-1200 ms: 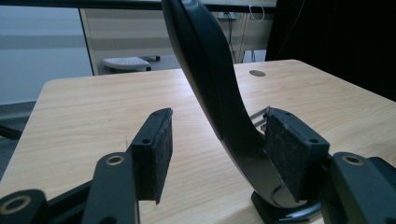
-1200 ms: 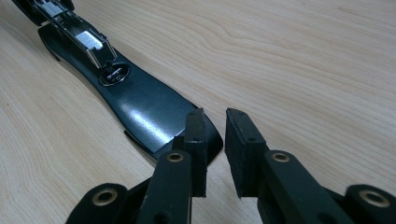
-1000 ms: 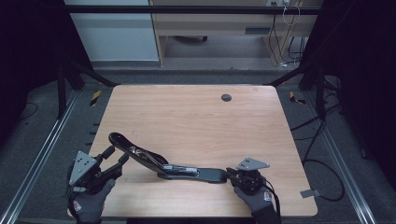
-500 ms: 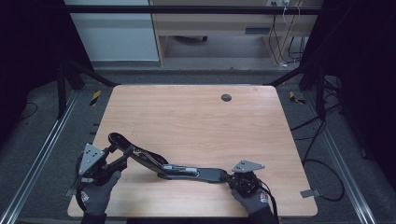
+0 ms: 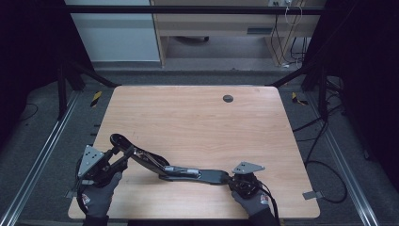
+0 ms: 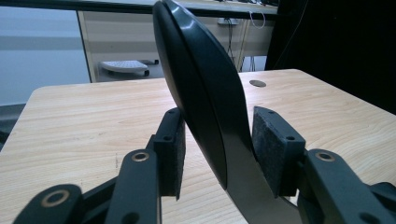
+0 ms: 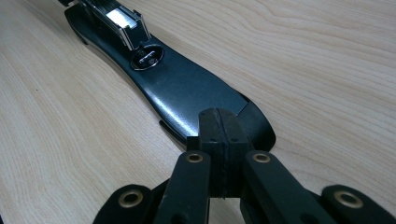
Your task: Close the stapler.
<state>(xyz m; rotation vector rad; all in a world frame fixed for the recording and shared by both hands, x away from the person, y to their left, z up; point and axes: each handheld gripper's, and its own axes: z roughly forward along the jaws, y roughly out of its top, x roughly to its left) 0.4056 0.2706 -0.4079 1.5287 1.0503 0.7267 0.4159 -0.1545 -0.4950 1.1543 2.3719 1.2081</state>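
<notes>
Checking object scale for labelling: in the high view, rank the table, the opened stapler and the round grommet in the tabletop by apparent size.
1. Table: largest.
2. Opened stapler: a long, thin shape across the table's near part.
3. Round grommet: smallest, though it lies farther from the camera.

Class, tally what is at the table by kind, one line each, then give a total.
Opened stapler: 1
Hand-held grippers: 2, left gripper and right gripper
Round grommet in the table: 1
Total: 4
</notes>
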